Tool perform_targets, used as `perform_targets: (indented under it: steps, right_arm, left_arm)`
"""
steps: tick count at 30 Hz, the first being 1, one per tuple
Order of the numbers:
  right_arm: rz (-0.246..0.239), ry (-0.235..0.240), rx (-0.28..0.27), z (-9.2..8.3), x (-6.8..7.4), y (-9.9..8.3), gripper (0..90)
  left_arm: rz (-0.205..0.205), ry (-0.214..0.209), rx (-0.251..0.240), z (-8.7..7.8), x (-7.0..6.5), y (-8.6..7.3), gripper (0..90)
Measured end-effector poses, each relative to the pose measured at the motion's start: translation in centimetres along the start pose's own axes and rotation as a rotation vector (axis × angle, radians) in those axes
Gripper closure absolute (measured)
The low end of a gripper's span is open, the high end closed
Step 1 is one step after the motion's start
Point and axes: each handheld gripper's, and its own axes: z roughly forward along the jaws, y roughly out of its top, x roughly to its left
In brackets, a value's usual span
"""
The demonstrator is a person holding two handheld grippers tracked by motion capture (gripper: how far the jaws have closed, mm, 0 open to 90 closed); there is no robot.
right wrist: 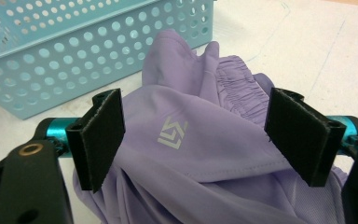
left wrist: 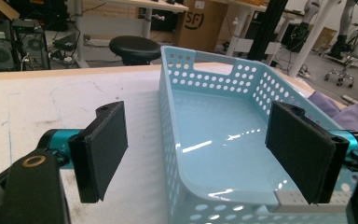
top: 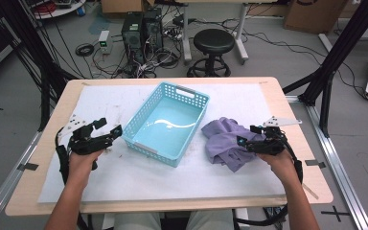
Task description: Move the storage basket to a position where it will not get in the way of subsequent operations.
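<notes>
A light blue perforated basket (top: 190, 96) stands empty in the middle of the table. To its right lies a crumpled purple garment (top: 223, 139) with an elastic waistband and a small white logo (right wrist: 172, 132). My right gripper (top: 243, 142) is open at the garment's right side, and in the right gripper view its jaws straddle the purple garment (right wrist: 191, 121) without closing on it. My left gripper (top: 117, 132) is open just left of the basket's near corner. In the left gripper view its jaws frame the basket's near left wall (left wrist: 172, 140).
A white sheet (top: 139, 177) covers the wooden table (top: 32, 163). Beyond the far edge stand a black stool (top: 213, 42), computer towers (top: 141, 28) and tangled cables. Black frame posts (top: 333, 57) rise at the right.
</notes>
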Motion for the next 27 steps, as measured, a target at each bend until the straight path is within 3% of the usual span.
perform_targets:
  steps: [6, 9, 13, 19, 23, 27]
  right_arm:
    - [0.018, 0.004, -0.012, -0.3, -0.3, -0.1, 20.2]
    - [0.015, 0.005, -0.022, -0.5, -0.4, -0.3, 20.2]
    - [0.005, -0.011, -0.018, -0.5, -0.2, -0.5, 20.2]
    - [-0.002, -0.009, -0.02, -1.3, -0.1, -1.0, 20.2]
    - [-0.001, -0.013, -0.026, -1.5, 0.1, -1.2, 20.3]
    - [-0.003, -0.02, -0.021, -1.2, 0.3, -1.0, 20.3]
  left_arm:
    - [0.007, 0.041, 0.085, 2.2, 0.6, -0.1, 20.8]
    - [-0.008, 0.056, 0.127, 3.2, 1.0, -0.5, 25.8]
    - [-0.038, 0.062, 0.145, 4.1, 1.5, -0.9, 29.1]
    - [-0.04, 0.071, 0.203, 5.3, 1.6, -1.4, 34.7]
    - [-0.01, 0.081, 0.226, 5.5, 1.3, -1.5, 43.1]
    - [-0.024, 0.082, 0.252, 5.8, 1.5, -1.8, 47.1]
